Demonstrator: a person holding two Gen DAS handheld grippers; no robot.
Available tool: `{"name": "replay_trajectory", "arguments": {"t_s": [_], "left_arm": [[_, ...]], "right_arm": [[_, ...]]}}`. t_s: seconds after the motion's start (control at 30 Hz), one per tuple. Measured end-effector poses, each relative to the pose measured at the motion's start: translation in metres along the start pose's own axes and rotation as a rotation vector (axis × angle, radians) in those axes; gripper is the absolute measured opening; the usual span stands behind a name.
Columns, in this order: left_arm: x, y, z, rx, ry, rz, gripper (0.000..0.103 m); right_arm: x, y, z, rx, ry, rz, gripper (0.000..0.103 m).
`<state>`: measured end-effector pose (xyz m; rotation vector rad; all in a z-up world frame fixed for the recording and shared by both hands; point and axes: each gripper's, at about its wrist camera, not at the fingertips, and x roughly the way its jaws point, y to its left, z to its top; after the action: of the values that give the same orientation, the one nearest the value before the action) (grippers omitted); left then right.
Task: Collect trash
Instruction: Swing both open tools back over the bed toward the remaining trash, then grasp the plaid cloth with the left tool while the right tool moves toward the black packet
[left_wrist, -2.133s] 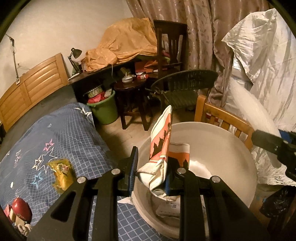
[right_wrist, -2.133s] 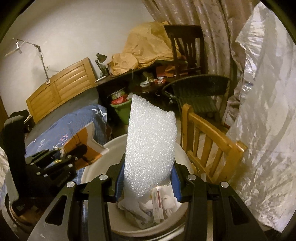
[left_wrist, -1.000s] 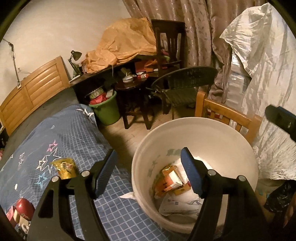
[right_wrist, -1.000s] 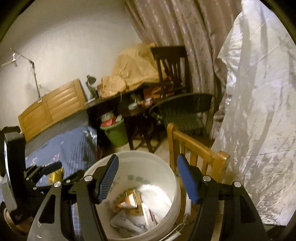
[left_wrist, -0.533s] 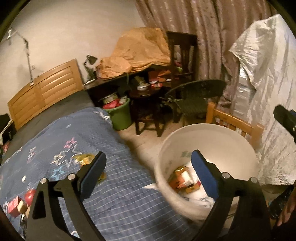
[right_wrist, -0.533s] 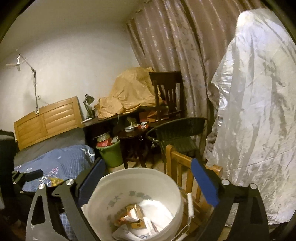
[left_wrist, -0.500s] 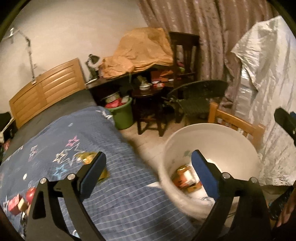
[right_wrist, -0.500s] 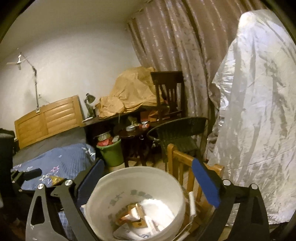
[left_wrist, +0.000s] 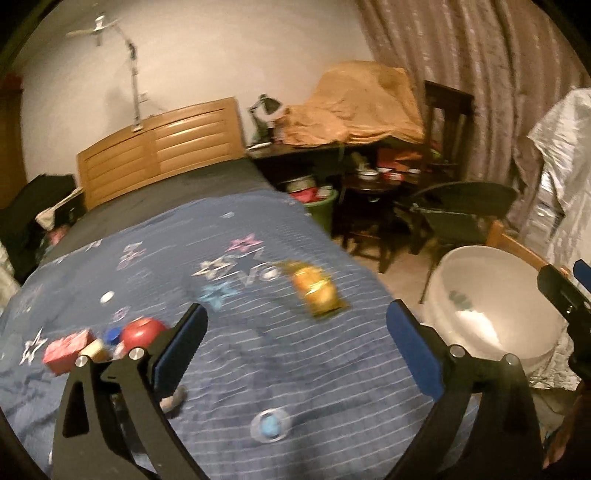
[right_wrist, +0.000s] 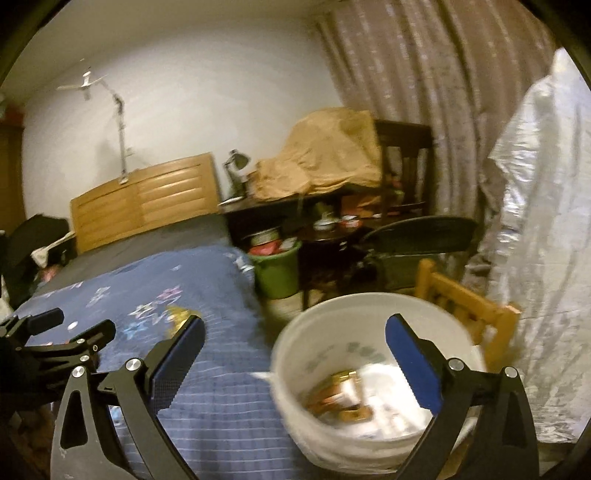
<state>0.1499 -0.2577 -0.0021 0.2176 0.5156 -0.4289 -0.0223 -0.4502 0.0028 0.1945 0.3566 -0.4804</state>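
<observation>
**Yellow wrapper next, and plenty nearby to grab by mistake**

Yellow foil, a crumpled snack wrapper (left_wrist: 318, 291), lies on the blue star-print bedspread (left_wrist: 258, 354) ahead of my left gripper (left_wrist: 295, 347), roughly between its fingers but well beyond their tips. Both jaws stand spread wide and hold nothing. My right gripper (right_wrist: 293, 360) is just as wide and empty, hanging over the near rim of the white bucket (right_wrist: 295, 398), which already has paper and packets in its bottom.

I judge the wrapper to be the next piece to collect. The risks I see: thin foil lying flat on soft quilt, so closing too low would pinch bedspread with it, and closing too high would skid off the foil. Left of my left finger sit a red ball (left_wrist: 142, 329), a small red box (left_wrist: 66, 350) and other small pieces; drifting that way could sweep up things that may not be trash. A clear cap with a blue centre (left_wrist: 269, 424) lies below the jaws, easy to knock. Both views are blurred, so my aim is uncertain.
</observation>
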Motion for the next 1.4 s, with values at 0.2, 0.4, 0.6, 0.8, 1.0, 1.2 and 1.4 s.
{"name": "replay_trajectory", "arguments": {"t_s": [0.2,0.4,0.6,0.8,1.0,1.2,1.4], "left_arm": [[-0.019,0.059,-0.028,-0.080,0.027,0.064,0.095],[-0.041,0.140,-0.067,-0.213,0.048,0.194,0.095],[-0.057,0.210,-0.100,-0.374,0.083,0.276,0.095],[-0.052,0.236,-0.118,-0.516,0.118,0.173,0.079],[0.009,0.223,-0.117,-0.548,0.215,0.060,0.059],[0.025,0.228,-0.132,-0.603,0.295,-0.056,0.014],[-0.035,0.247,-0.145,-0.590,0.248,-0.045,0.014]], "right_arm": [[-0.001,0.077,-0.015,-0.084,0.044,0.120,0.098],[-0.001,0.153,-0.034,-0.165,0.105,0.247,0.098],[-0.004,0.222,-0.054,-0.228,0.169,0.356,0.098],[0.002,0.239,-0.072,-0.237,0.245,0.400,0.098],[0.015,0.221,-0.085,-0.190,0.333,0.395,0.098],[0.019,0.216,-0.090,-0.192,0.375,0.424,0.098],[0.029,0.218,-0.098,-0.158,0.450,0.458,0.098]]}}
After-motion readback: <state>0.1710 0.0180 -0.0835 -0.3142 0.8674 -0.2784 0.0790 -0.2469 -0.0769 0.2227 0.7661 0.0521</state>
